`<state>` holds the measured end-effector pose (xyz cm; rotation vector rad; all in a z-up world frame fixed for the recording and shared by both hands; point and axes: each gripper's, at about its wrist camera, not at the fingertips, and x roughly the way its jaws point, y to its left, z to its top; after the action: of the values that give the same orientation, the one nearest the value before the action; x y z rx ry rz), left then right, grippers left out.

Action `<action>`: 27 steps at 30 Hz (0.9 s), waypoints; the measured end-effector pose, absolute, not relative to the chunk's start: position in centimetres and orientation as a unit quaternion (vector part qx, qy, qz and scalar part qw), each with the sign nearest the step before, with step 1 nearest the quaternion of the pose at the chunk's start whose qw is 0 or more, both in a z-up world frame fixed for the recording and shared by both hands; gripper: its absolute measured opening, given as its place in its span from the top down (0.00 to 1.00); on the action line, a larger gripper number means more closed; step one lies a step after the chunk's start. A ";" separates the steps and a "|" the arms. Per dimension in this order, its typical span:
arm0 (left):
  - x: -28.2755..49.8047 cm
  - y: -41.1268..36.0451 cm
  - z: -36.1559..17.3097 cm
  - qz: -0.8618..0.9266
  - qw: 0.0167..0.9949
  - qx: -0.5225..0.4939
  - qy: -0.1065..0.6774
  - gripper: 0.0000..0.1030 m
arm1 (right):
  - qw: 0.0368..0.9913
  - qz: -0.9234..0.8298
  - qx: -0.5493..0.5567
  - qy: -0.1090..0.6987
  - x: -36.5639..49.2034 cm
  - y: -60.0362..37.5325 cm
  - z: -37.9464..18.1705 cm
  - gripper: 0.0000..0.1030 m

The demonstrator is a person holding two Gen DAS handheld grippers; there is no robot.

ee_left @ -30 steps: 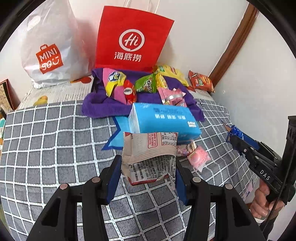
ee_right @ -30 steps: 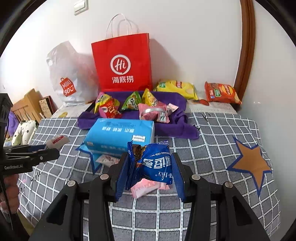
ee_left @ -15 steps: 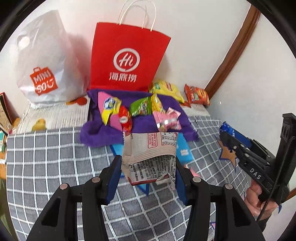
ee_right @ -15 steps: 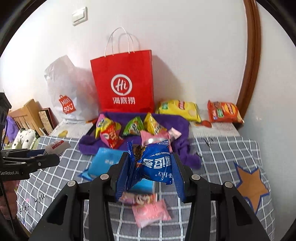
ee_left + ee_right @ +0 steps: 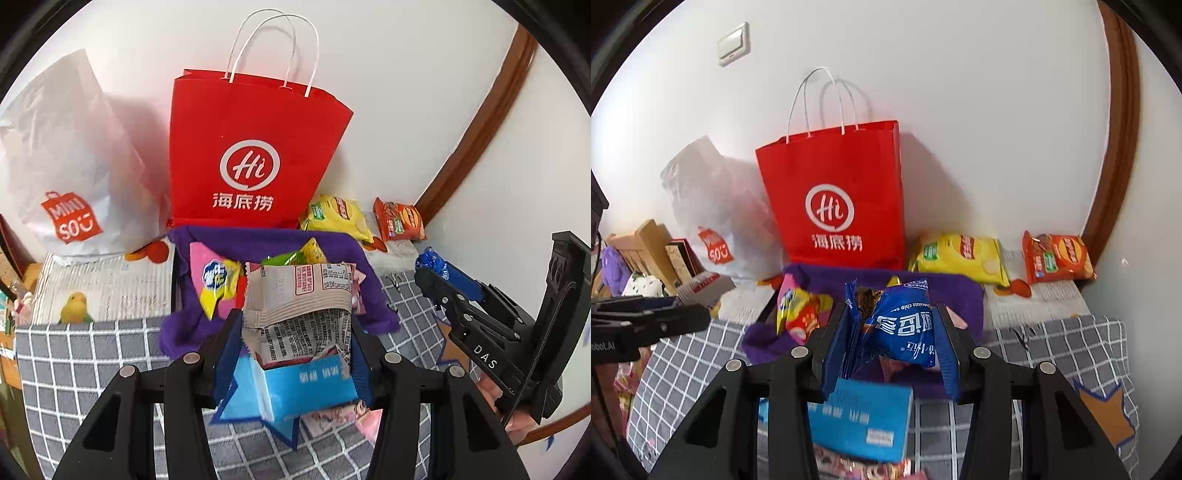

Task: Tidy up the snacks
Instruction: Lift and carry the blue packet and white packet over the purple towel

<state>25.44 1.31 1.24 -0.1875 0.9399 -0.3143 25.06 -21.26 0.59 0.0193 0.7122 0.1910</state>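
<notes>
My left gripper (image 5: 293, 328) is shut on a silver snack packet (image 5: 299, 310) with red-framed print, held above the bed. My right gripper (image 5: 890, 332) is shut on a blue cookie packet (image 5: 905, 325), also held in the air; it shows at the right of the left wrist view (image 5: 443, 277). Ahead stands an open red paper bag (image 5: 255, 155) (image 5: 838, 199) against the wall. In front of it a purple cloth (image 5: 280, 240) (image 5: 960, 295) carries several small snack packs (image 5: 218, 280). A blue tissue pack (image 5: 306, 384) (image 5: 860, 417) lies below the grippers.
A white MINISO plastic bag (image 5: 70, 177) stands left of the red bag. A yellow chip bag (image 5: 960, 254) and an orange chip bag (image 5: 1056, 254) lie at the back right by the brown door frame (image 5: 1115, 129). Pink packets (image 5: 362, 417) lie on the grey checked bedspread (image 5: 85, 362).
Both grippers have risen and moved forward toward the red bag, each still holding its packet. The red bag and the purple cloth now look nearer; the tissue pack has dropped low in both views.
</notes>
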 end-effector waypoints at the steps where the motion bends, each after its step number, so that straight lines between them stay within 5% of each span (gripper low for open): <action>1: 26.0 1.3 1.2 -0.150 0.876 -0.090 0.450 0.52 | 0.933 0.095 0.010 0.348 25.8 -21.1 0.7 0.57; 27: 34.8 3.4 -4.9 -0.128 0.858 -0.115 0.485 0.52 | 0.909 0.098 0.010 0.404 36.8 -21.6 -6.0 0.57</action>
<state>34.83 3.38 -4.86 -0.2415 1.0184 -0.2692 36.85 -21.65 -6.00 0.0215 0.8335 0.2030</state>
